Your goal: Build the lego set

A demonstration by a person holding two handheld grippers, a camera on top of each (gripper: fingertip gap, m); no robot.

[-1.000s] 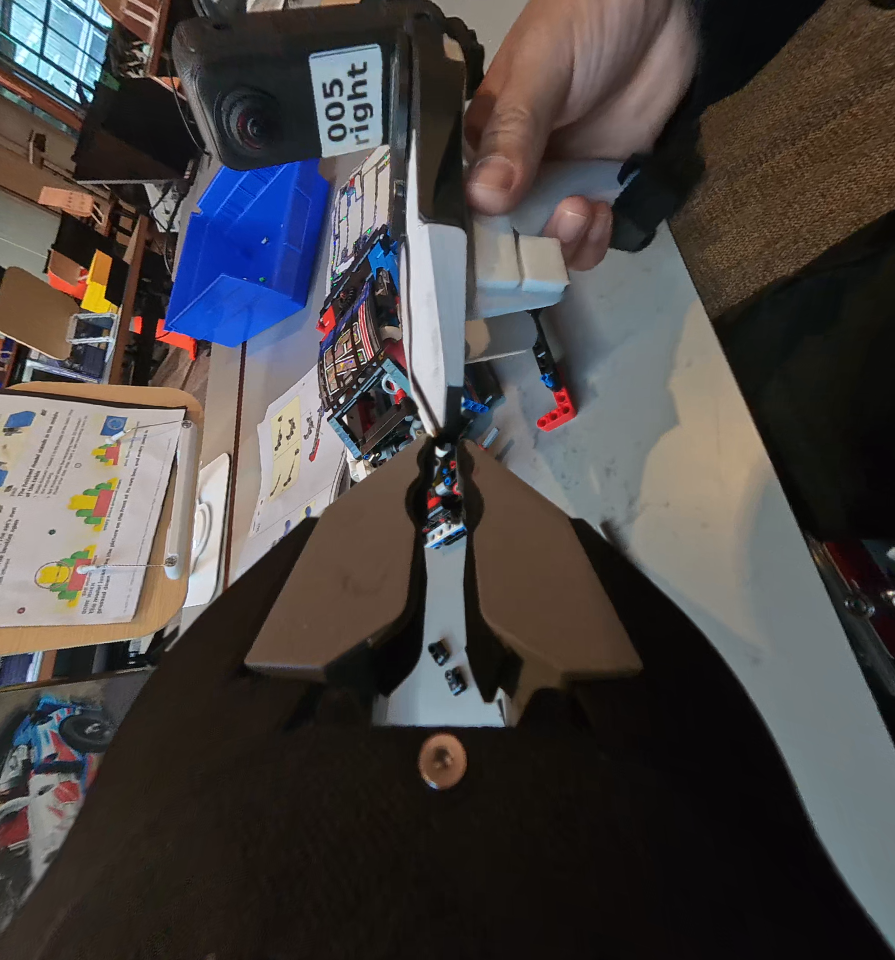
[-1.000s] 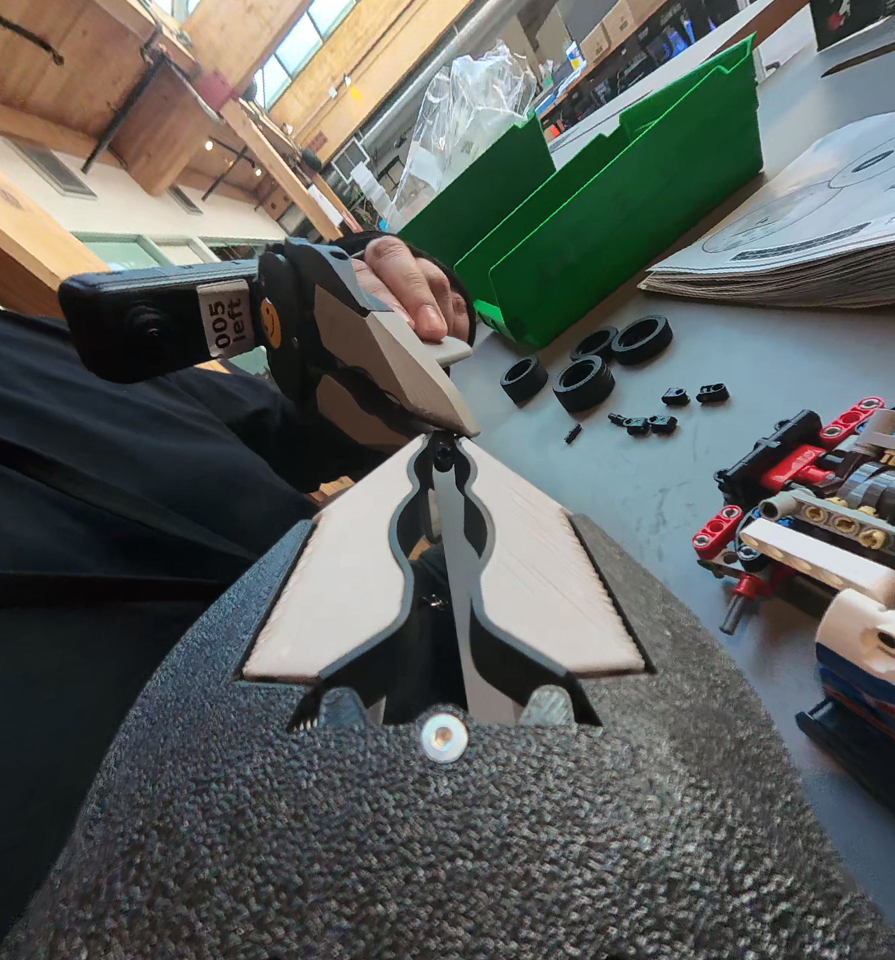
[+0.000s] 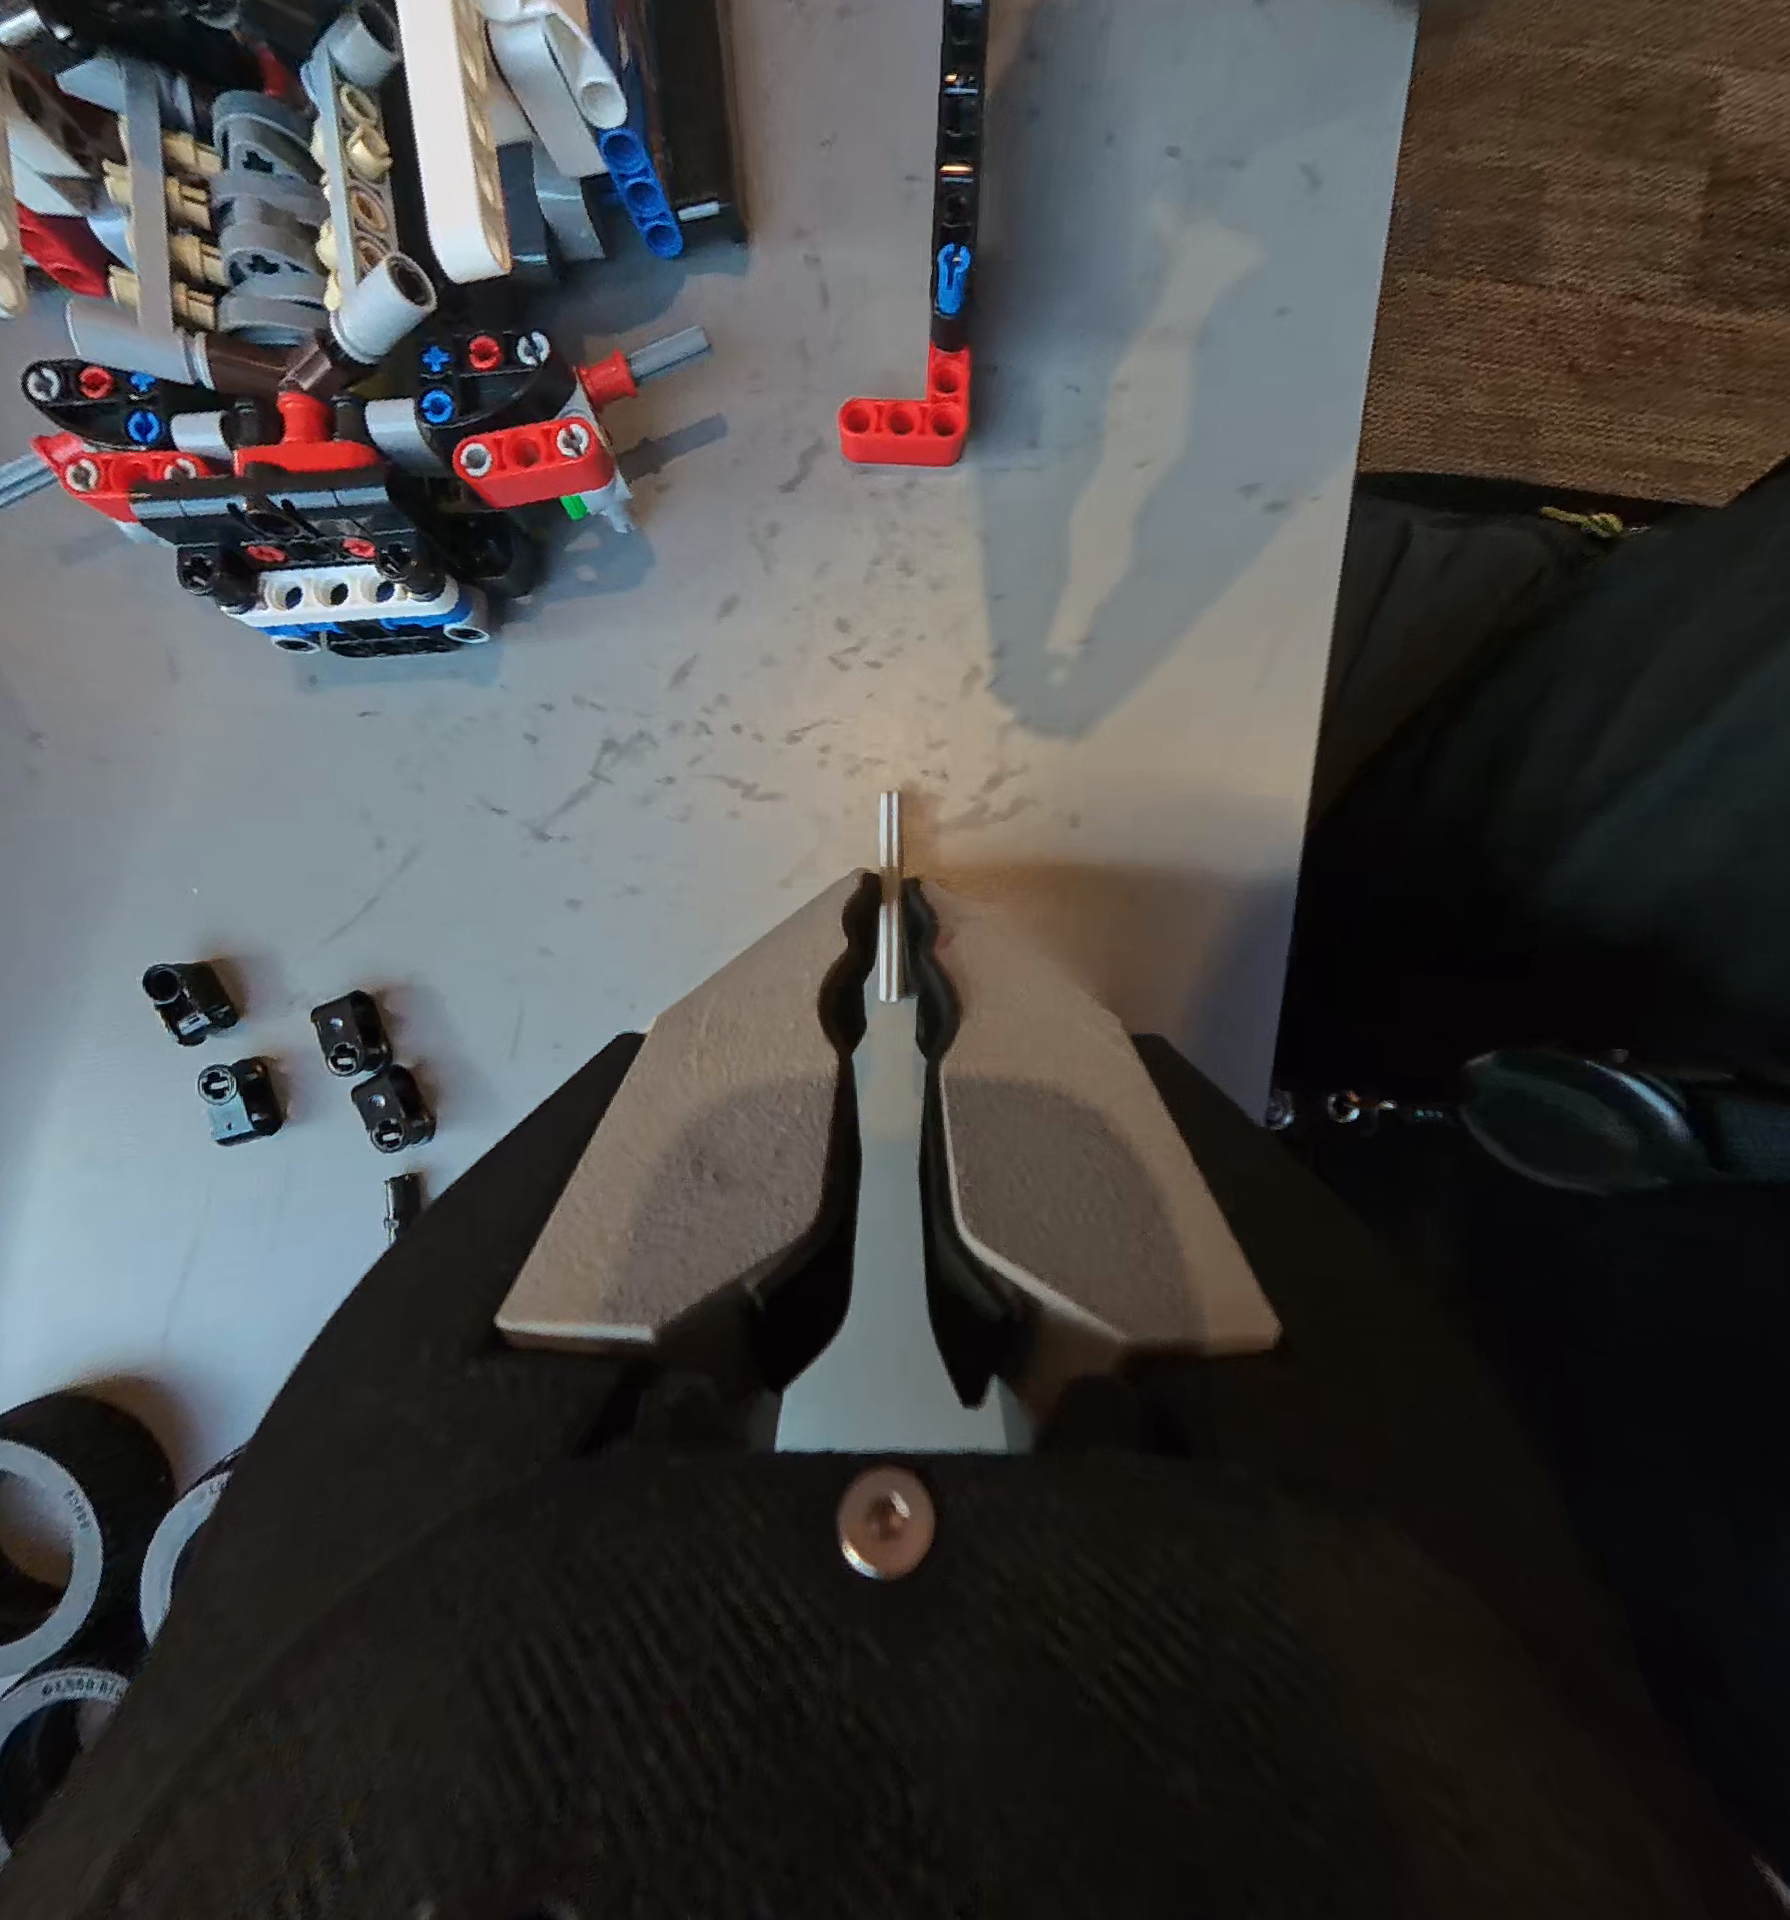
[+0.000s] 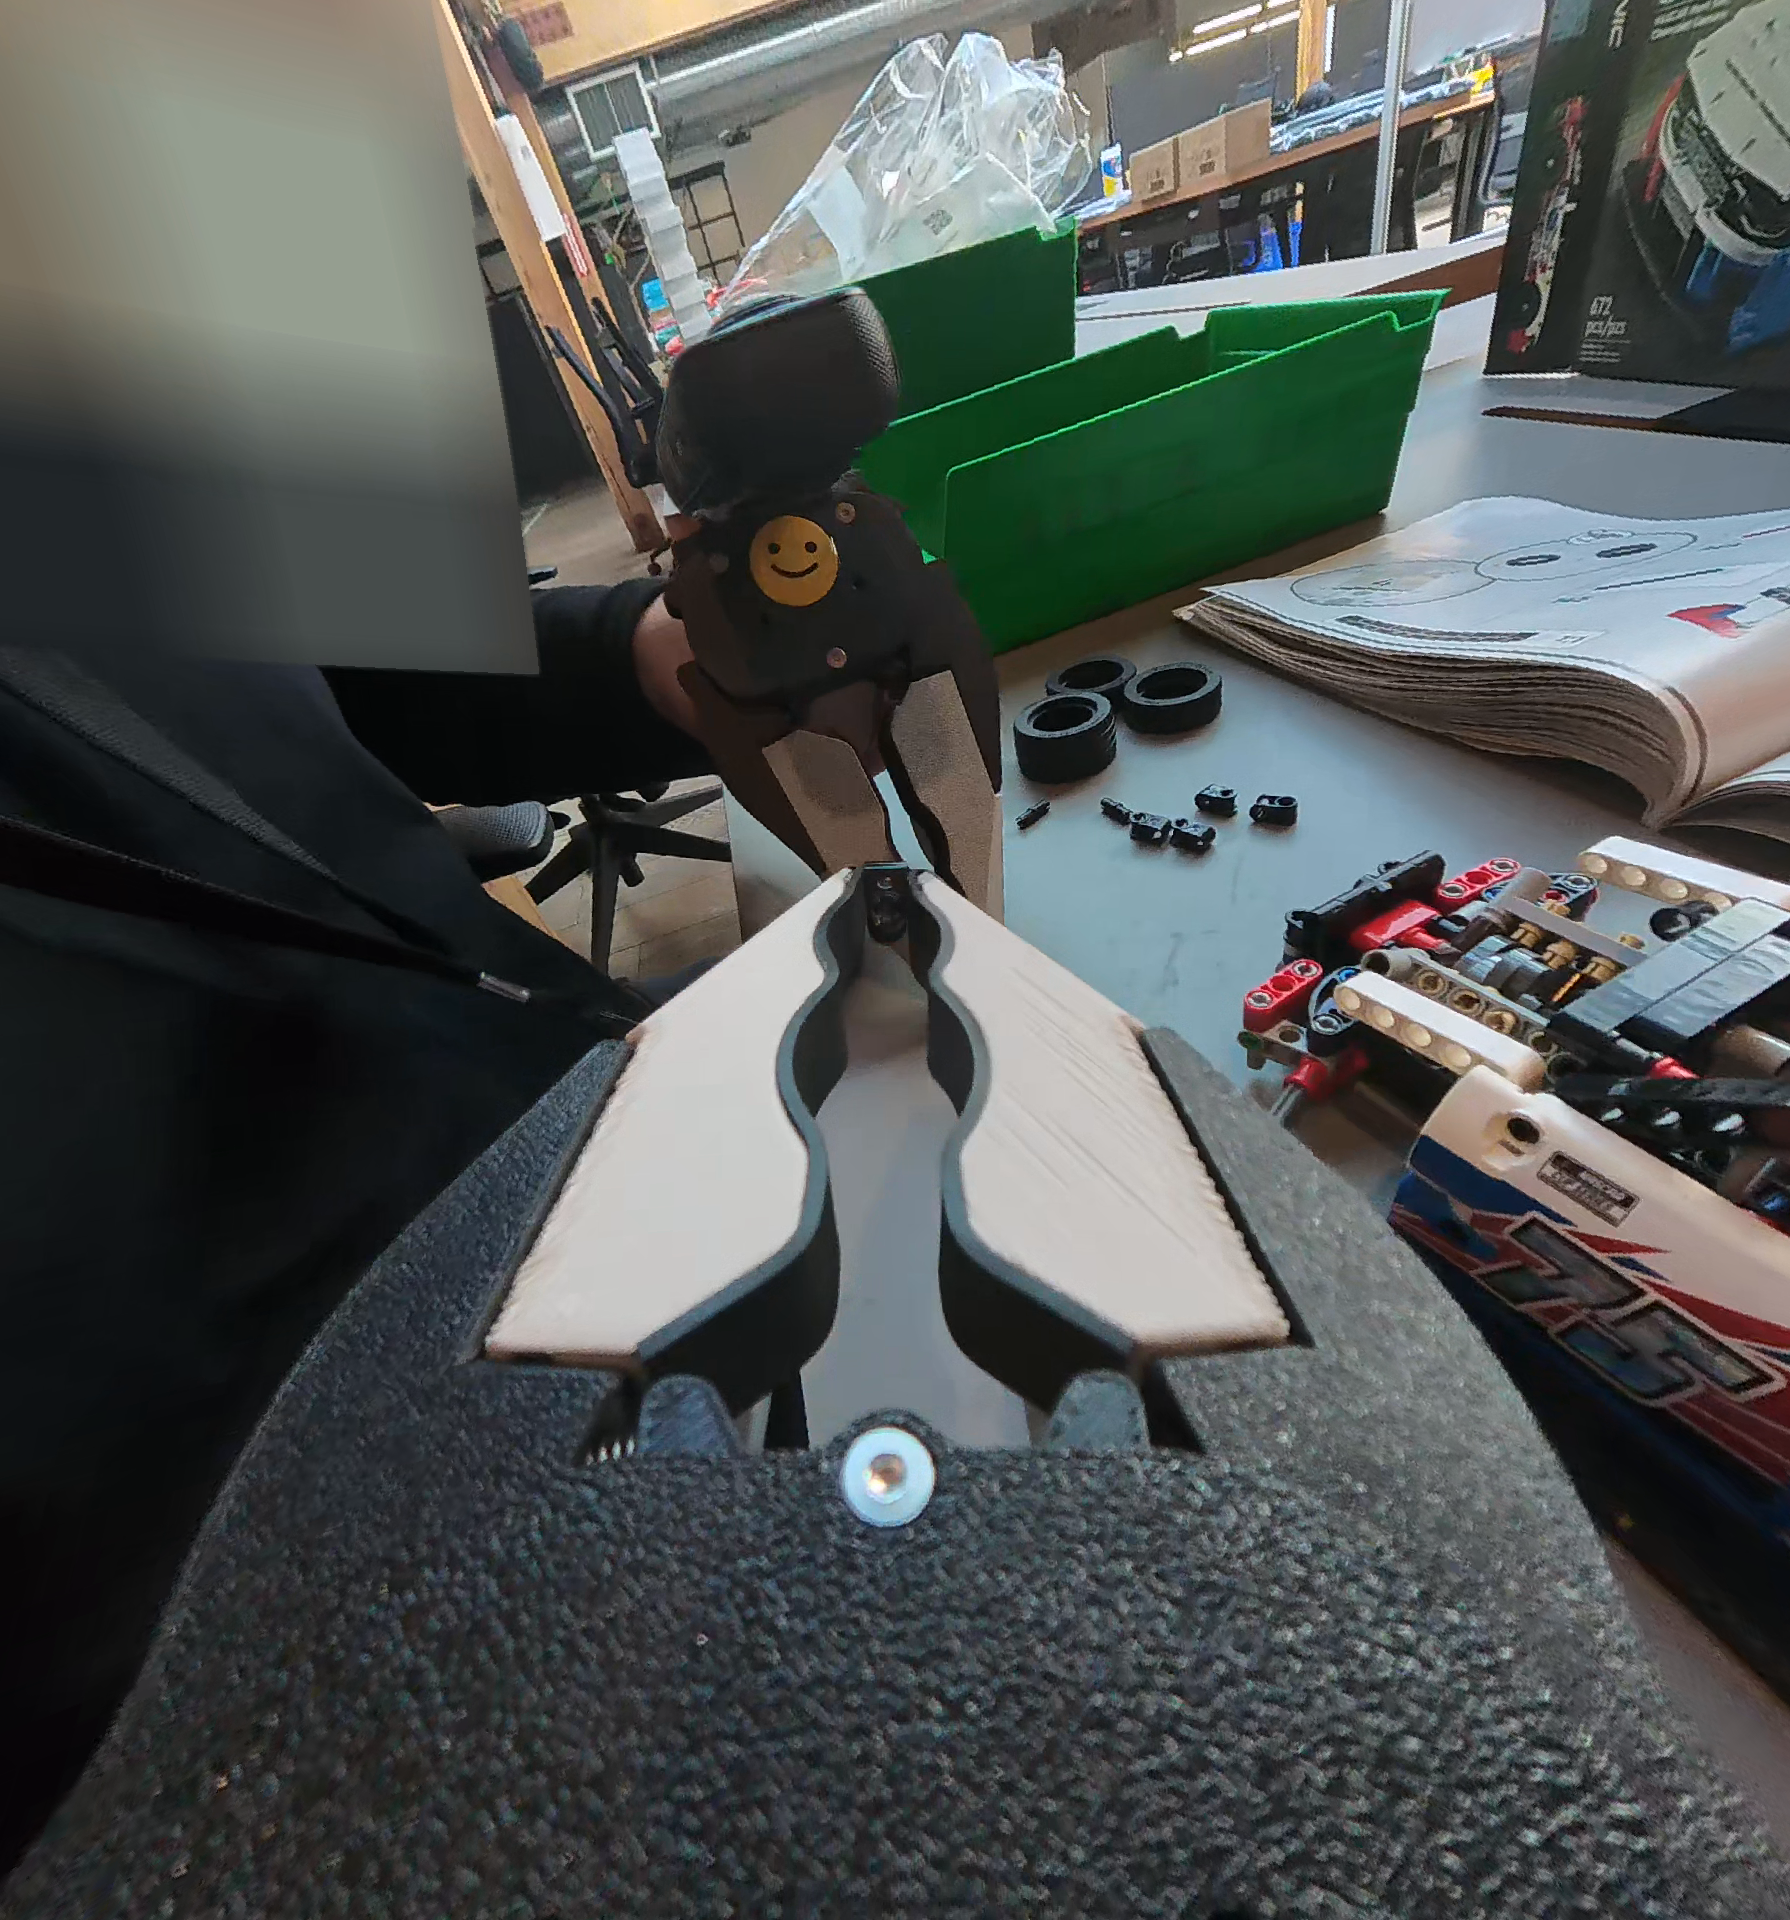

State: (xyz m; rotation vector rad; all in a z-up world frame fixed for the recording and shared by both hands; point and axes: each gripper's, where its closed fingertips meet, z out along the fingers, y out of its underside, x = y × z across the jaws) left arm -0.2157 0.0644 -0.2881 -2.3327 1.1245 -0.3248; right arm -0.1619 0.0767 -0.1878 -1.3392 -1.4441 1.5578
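My left gripper (image 3: 889, 896) points down at the grey table (image 3: 662, 790) and is shut on a thin light-grey axle (image 3: 889, 842) that sticks out past its fingertips. My right gripper (image 4: 886, 891) is shut on a small black connector piece (image 4: 884, 906). In the right wrist view the left gripper (image 4: 906, 831) stands tip to tip with the right one, near the table's front edge. The part-built car model (image 3: 278, 343) lies at the far left; it also shows in the right wrist view (image 4: 1556, 1049).
A red L-shaped beam (image 3: 901, 421) joined to a black beam (image 3: 958, 166) lies ahead. Several small black connectors (image 3: 288, 1049) and black tyres (image 3: 18, 1527) lie to the left. Green bins (image 4: 1161, 468), an instruction booklet (image 4: 1556, 644) and the set's box (image 4: 1680, 187) stand behind. The left gripper's tips are roughly 11 cm from the right gripper's.
The left gripper has swung from looking along the table to pointing down at it; the right gripper and hand have left its view. The right wrist view now sees the left gripper head-on.
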